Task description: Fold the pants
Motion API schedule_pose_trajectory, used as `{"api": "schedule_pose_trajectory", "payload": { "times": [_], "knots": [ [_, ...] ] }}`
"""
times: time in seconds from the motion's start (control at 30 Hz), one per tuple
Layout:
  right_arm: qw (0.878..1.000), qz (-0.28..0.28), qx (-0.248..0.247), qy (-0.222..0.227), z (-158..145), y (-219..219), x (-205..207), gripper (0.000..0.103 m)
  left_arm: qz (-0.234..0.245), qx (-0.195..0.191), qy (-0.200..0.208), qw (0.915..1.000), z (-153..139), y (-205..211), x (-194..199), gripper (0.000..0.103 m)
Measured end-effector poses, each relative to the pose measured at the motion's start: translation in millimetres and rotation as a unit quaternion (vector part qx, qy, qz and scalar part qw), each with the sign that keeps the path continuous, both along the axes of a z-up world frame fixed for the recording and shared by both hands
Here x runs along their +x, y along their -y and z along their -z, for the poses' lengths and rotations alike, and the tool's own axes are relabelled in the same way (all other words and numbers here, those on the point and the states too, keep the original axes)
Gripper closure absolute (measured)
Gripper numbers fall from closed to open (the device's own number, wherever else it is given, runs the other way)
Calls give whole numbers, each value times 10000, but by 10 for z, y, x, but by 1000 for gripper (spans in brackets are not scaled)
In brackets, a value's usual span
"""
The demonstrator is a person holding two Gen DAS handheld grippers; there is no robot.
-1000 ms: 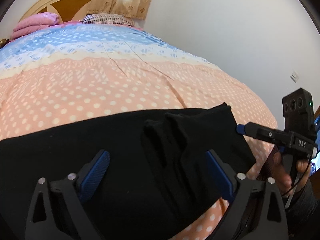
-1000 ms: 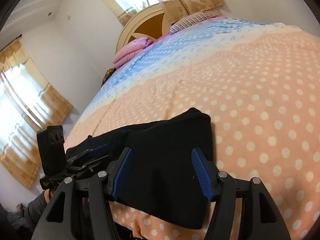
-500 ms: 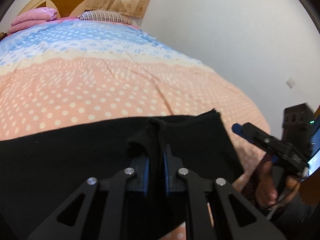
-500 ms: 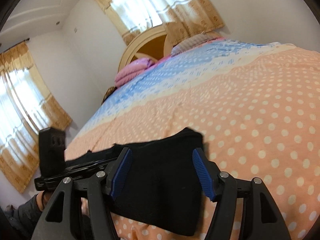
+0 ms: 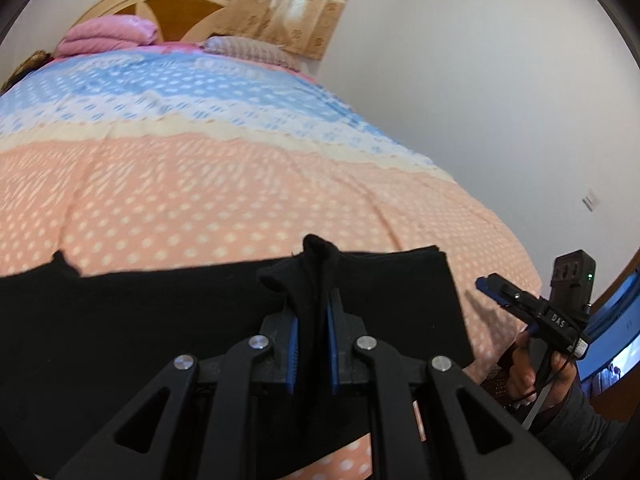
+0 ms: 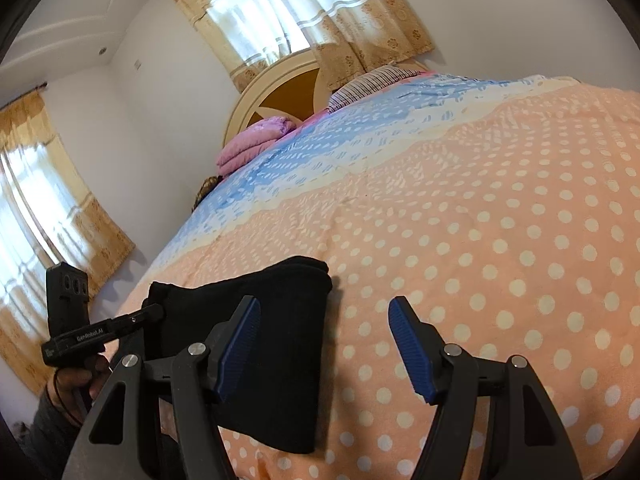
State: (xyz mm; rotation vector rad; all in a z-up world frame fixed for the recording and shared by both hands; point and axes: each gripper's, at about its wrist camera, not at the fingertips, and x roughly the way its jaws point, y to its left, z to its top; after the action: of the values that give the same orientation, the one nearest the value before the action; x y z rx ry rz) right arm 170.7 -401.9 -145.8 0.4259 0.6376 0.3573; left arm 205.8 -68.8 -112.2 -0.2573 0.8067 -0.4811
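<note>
Black pants (image 5: 160, 320) lie across the near edge of the bed, folded, with their end at the right. My left gripper (image 5: 312, 312) is shut on a pinched ridge of the black fabric, which stands up between its blue pads. From the right wrist view the left gripper (image 6: 154, 312) holds the pants (image 6: 280, 320) at their far left corner. My right gripper (image 6: 324, 308) is open over the pants' right edge; its left finger is above the cloth, its right finger above the quilt, and nothing is pressed between them. The right gripper (image 5: 492, 288) is also in the left wrist view, off the pants' right end.
The bed carries a peach, cream and blue dotted quilt (image 5: 240, 200). A folded pink blanket (image 5: 108, 38) and a striped pillow (image 5: 248, 48) lie by the wooden headboard (image 6: 288, 96). A white wall runs along the bed's right side. Curtained windows (image 6: 272, 8) stand behind.
My left gripper went from wide open to shut on a fold of the pants and raised it a little. The right gripper tilted up and shifted toward the pants' right edge.
</note>
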Motion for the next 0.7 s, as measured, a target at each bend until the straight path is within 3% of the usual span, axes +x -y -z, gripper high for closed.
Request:
{"api": "schedule_pose_trajectory", "payload": {
  "times": [0.33, 0.57, 0.63, 0.7],
  "knots": [
    [9968, -460, -572, 316, -28, -315, -118, 35, -379, 34, -144, 9992, 151, -307, 22, 90],
    [9889, -1191, -678, 573, -53, -566, -238, 35, -508, -1, -209, 9985, 304, -415, 57, 90],
    [9853, -1457, -718, 529, -28, -663, -259, 35, -517, 11, -248, 9984, 363, -416, 70, 90],
    [9808, -1748, -851, 162, 90, -775, -211, 35, -564, 55, -209, 9982, 407, -403, 74, 86]
  ]
}}
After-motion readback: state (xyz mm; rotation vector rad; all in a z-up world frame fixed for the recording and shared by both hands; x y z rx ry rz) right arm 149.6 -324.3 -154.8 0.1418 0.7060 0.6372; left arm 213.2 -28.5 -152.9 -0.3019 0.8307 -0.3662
